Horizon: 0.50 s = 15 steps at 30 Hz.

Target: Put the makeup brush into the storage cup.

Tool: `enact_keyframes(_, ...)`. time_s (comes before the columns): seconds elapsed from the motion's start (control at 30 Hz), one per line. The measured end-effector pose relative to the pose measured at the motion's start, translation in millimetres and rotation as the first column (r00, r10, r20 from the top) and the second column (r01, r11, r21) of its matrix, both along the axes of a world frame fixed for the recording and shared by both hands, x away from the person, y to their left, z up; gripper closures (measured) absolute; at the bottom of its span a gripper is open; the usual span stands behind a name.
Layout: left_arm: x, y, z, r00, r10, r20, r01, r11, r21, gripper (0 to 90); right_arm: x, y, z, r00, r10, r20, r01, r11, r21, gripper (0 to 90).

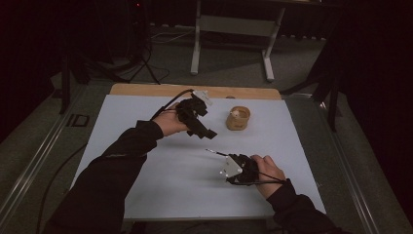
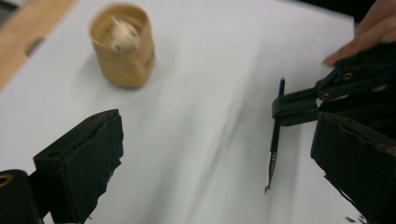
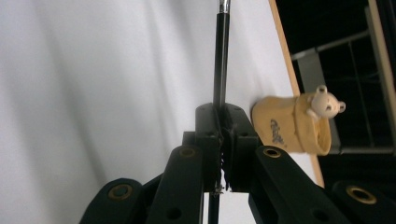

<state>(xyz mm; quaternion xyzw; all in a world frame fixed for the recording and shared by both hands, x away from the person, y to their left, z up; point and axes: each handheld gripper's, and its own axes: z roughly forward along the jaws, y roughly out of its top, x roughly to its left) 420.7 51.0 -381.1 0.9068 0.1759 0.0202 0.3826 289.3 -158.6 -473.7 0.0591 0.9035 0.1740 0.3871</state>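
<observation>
Two grippers | right gripper (image 1: 221,156) clamps brush (image 2: 275,135) | left gripper (image 1: 207,132) wide open, empty | carry brush upright into far cup (image 1: 238,118), steadily

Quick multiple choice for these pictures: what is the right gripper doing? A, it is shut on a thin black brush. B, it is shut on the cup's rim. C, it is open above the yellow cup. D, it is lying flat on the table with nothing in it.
A: in the right gripper view the right gripper has its jaws pressed together on the thin black brush, and the yellow cup stands apart from it.
</observation>
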Motion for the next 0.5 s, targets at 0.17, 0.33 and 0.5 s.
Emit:
enact_keyframes(0.17,-5.8,13.2,2.7,0.9983,0.04,0.043,-0.039,0.9991,-0.018,2.8,3.6,-7.2,2.9,0.9977,-0.054,-0.042,0.057,0.996,0.065,85.8)
enact_keyframes(0.33,-24.7,36.9,-1.2,0.9694,0.138,0.203,-0.106,0.9814,-0.16,1.9,9.5,-18.7,11.8,0.988,-0.108,-0.11,0.125,0.979,0.164,85.9)
enact_keyframes(0.5,-37.7,53.4,-13.3,0.9589,0.168,0.229,-0.121,0.971,-0.206,1.9,15.1,-26.8,20.0,0.9759,-0.134,-0.173,0.177,0.949,0.263,85.9)
